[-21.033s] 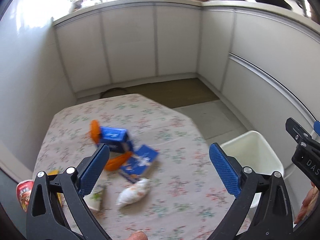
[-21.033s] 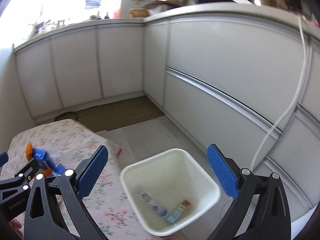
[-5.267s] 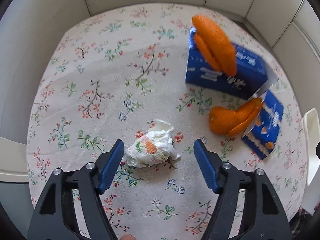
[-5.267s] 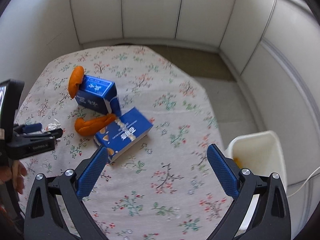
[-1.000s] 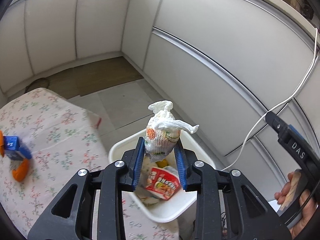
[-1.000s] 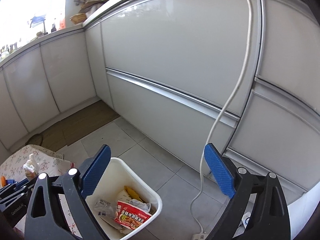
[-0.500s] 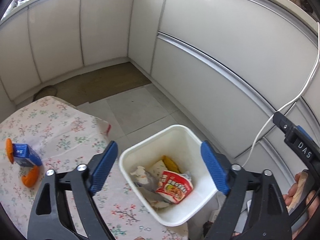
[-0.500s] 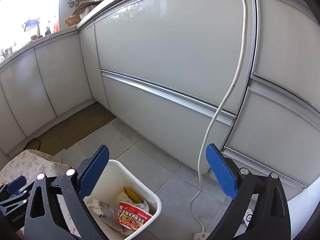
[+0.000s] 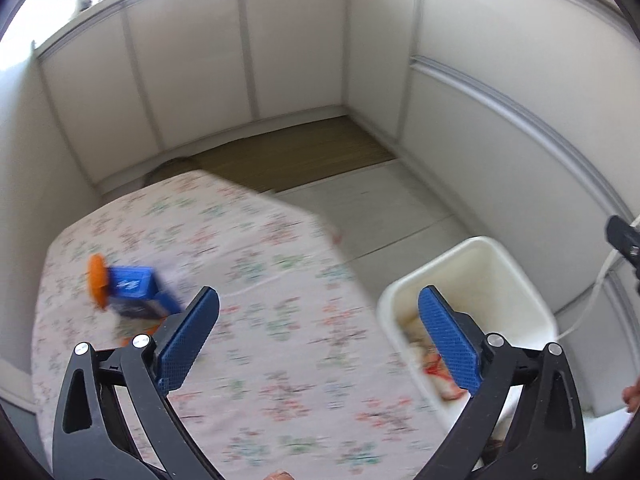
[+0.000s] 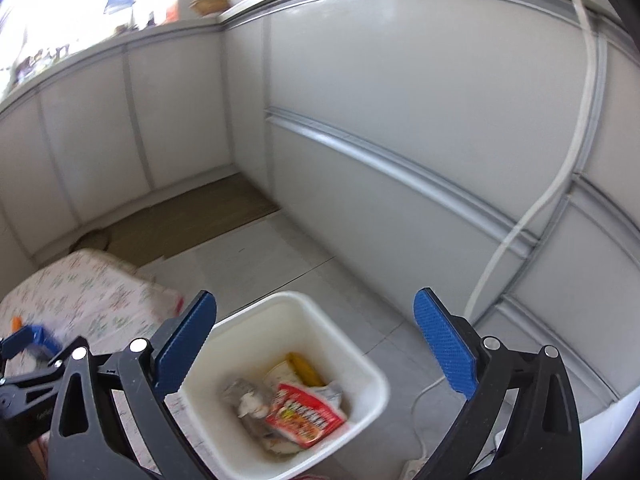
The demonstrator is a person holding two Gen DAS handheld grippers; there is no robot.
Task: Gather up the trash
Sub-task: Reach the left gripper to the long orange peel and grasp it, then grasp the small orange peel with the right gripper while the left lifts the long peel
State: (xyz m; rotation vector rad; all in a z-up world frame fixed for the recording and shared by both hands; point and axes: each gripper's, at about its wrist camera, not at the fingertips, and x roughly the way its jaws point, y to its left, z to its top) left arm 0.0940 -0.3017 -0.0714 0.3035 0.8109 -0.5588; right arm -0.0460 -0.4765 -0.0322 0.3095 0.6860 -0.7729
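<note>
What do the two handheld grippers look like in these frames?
Both the left gripper and the right gripper are alike: black plastic frames with triangular cut-outs and silver pivot bolts, each carrying two long fingers faced with bright blue, finely dotted pads. Faint white lettering marks the black body seen at the right wrist view's left edge. No sleeves show.

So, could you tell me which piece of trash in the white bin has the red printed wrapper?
It is the flat noodle packet lying on top at the near side of the white bin; the pieces beside it are yellow or pale and crumpled.
</note>
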